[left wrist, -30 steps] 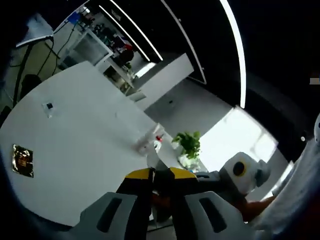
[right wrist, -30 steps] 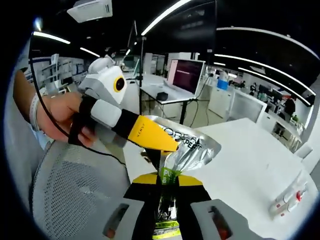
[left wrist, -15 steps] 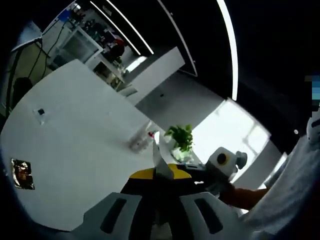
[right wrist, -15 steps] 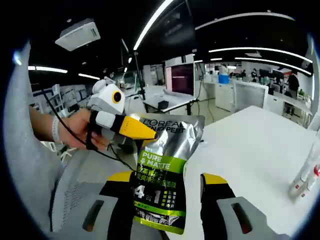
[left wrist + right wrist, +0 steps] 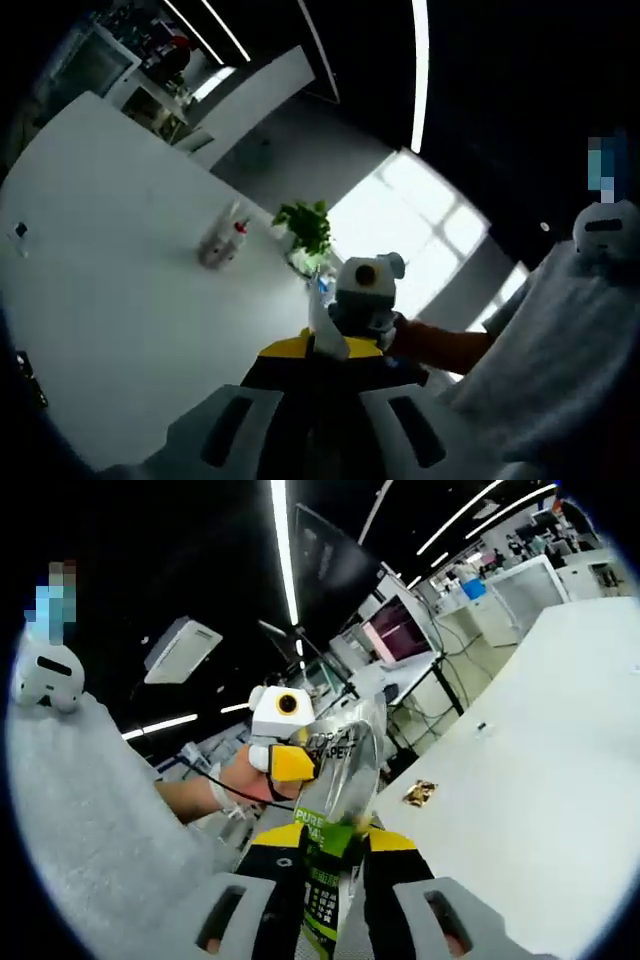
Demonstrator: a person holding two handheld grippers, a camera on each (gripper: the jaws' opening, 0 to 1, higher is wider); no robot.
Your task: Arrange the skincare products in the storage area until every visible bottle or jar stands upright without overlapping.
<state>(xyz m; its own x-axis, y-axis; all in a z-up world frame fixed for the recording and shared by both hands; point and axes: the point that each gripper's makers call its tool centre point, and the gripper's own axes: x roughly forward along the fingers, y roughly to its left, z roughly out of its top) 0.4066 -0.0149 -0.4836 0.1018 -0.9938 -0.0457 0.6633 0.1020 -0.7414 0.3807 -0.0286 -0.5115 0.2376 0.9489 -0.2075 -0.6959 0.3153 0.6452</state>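
Note:
A silver and green skincare refill pouch [image 5: 338, 810] is held in the air between both grippers. My right gripper [image 5: 335, 838] is shut on its lower part, with the yellow jaw tips on either side. My left gripper [image 5: 292, 764], held by a hand, pinches the pouch's top edge. In the left gripper view, my left gripper [image 5: 320, 350] is shut on a thin silver edge of the pouch [image 5: 322, 322], and the right gripper [image 5: 365, 290] faces it from just beyond. Two small bottles [image 5: 221, 241] lie on the white table [image 5: 110, 260].
A potted plant [image 5: 305, 224] stands past the bottles at the table's far edge. A small gold packet [image 5: 419, 793] lies on the white table [image 5: 540, 770]. A monitor [image 5: 392, 630] and desks stand behind. A person's white clothing [image 5: 560, 350] is close on the right.
My right gripper stood open around the pouch half a second ago and has shut on it again. The pouch has turned nearly edge-on. Both cameras have swung and tilted.

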